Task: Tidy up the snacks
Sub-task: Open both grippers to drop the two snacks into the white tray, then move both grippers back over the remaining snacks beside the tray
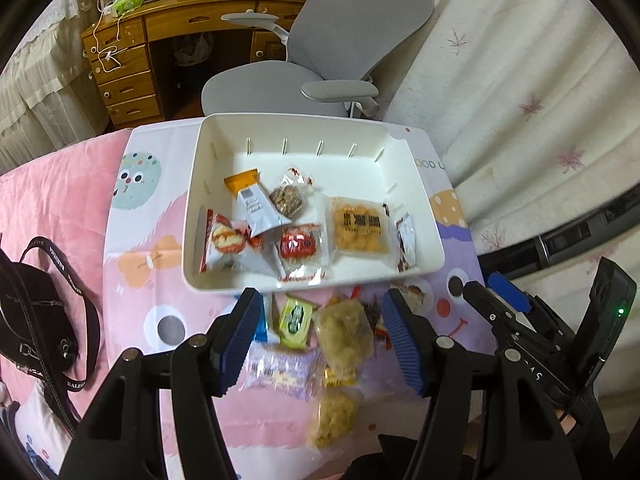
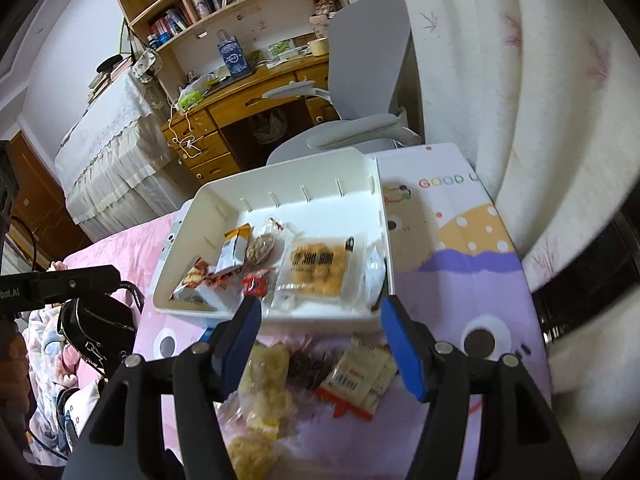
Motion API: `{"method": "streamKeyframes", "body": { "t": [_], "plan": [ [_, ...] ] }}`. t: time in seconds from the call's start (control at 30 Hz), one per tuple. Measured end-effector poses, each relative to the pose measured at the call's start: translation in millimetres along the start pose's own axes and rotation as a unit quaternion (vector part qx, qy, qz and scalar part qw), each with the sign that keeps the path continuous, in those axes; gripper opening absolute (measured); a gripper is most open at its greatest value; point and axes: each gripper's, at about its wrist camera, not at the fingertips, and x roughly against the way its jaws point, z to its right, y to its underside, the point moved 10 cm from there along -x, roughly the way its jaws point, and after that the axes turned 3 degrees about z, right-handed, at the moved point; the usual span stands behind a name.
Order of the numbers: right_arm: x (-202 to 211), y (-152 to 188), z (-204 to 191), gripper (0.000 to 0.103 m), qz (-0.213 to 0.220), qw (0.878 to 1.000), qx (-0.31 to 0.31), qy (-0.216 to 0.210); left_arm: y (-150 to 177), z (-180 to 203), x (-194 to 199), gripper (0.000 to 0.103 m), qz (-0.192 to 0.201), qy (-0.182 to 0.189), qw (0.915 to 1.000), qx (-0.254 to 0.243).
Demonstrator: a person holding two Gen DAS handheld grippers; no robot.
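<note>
Snacks: six in one white bin (image 1: 430, 240)

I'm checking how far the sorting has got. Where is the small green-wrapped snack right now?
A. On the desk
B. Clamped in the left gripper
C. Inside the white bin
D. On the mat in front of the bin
D: the green-wrapped snack lies on the mat, outside the near wall of the white bin.

Snack packets (image 2: 344, 376) just below the white bin (image 2: 280, 316) smear into blur, labels unreadable; the yellow packet (image 2: 250, 454) beneath them is cut off by the frame's bottom edge.
</note>
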Motion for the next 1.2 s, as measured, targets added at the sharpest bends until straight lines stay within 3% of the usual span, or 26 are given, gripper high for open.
{"method": "streamKeyframes", "body": {
  "t": [0.5,0.9,1.2],
  "plan": [
    [44.0,70.2,-20.2,0.064,0.003,0.999,-0.041,0.02,71.9,-18.5,42.9,0.062,-0.006,0.025,0.9992,-0.029],
    [63.8,118.9,-24.3,0.071,-0.009,0.997,-0.057,0.043,121.3,-13.3,42.8,0.063,-0.042,0.036,0.9973,-0.049],
    [73.7,128.9,-22.0,0.071,-0.011,0.998,-0.022,0.065,140.2,-3.4,30.9,0.069,-0.059,0.032,0.9955,-0.066]
  ]
}}
